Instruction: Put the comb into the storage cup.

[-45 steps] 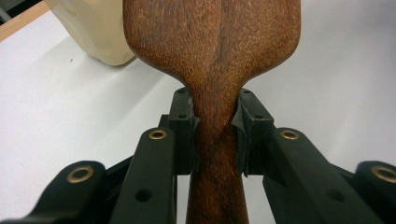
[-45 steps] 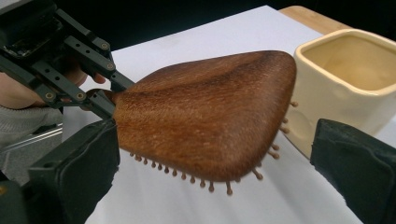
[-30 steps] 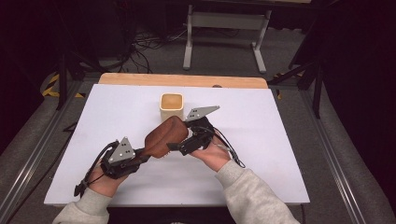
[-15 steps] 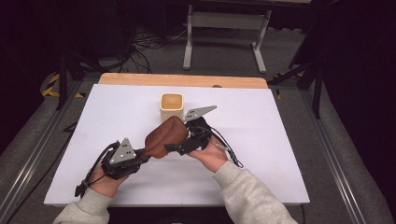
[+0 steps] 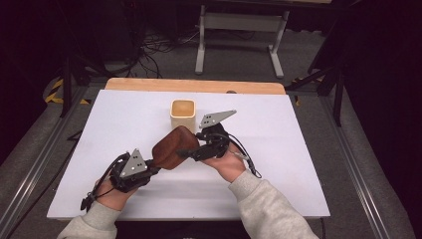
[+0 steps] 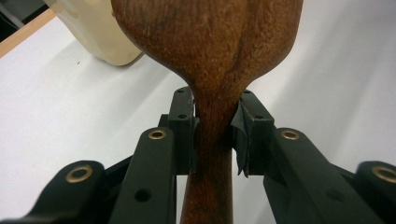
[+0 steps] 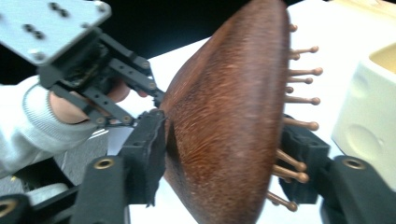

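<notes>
Just behind the hairbrush stands a cream cup.

The wooden hairbrush ran off the top edge of the left gripper view (its bristles hidden there), and the cream cup was cropped at the right gripper view's edge.

Dark brown wooden hairbrush; cream cup; white table.
</notes>
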Demonstrator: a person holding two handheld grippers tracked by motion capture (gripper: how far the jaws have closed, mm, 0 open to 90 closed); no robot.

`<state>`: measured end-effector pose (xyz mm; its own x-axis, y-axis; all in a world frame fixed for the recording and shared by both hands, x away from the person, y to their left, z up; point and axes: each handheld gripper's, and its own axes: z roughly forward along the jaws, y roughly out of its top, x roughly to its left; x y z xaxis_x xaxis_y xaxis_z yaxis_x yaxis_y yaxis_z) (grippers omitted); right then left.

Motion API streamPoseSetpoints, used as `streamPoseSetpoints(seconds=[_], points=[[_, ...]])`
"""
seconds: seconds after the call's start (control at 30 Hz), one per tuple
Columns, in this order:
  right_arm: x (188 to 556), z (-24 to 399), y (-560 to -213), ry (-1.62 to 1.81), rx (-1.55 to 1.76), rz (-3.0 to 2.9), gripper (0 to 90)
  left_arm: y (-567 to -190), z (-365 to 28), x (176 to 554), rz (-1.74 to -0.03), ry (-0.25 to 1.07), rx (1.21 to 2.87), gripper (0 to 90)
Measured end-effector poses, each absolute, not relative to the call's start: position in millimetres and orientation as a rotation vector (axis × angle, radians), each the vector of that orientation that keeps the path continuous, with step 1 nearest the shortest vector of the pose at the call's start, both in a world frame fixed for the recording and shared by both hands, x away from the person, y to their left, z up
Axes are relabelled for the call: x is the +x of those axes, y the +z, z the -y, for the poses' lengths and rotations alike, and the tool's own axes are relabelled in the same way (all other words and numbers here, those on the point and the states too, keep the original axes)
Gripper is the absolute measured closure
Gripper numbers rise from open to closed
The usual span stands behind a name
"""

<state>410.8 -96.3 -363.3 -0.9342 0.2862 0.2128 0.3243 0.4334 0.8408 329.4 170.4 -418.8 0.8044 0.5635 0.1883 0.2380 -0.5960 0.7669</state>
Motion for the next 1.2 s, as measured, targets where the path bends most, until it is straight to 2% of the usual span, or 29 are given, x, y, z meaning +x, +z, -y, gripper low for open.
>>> streamPoseSetpoints(seconds=[0.4,0.67,0.83,0.93,0.97,1.0,1.07,1.2], points=[[397,92,-350,-1.592,-0.375,2.626,60.3,-419,-172,331,-0.585,0.53,2.183,70.3],[387,87,-336,-1.62,-0.3,2.693,60.9,-415,-177,332,-0.582,0.486,2.132,67.2],[384,84,-326,-1.62,-0.28,2.753,60.9,-413,-183,334,-0.584,0.472,2.074,49.6],[385,85,-319,-1.627,-0.287,2.765,60.8,-414,-188,336,-0.574,0.487,2.022,28.9],[385,85,-319,-1.627,-0.287,2.765,60.8,-414,-188,336,-0.574,0.487,2.022,24.2],[385,86,-317,-1.634,-0.284,2.769,60.8,-414,-189,337,-0.581,0.483,2.011,24.2],[386,88,-307,-1.645,-0.288,2.787,60.8,-417,-194,340,-0.586,0.477,1.979,11.6],[387,91,-295,-1.662,-0.287,2.8,60.8,-419,-200,342,-0.604,0.465,1.941,4.6]])
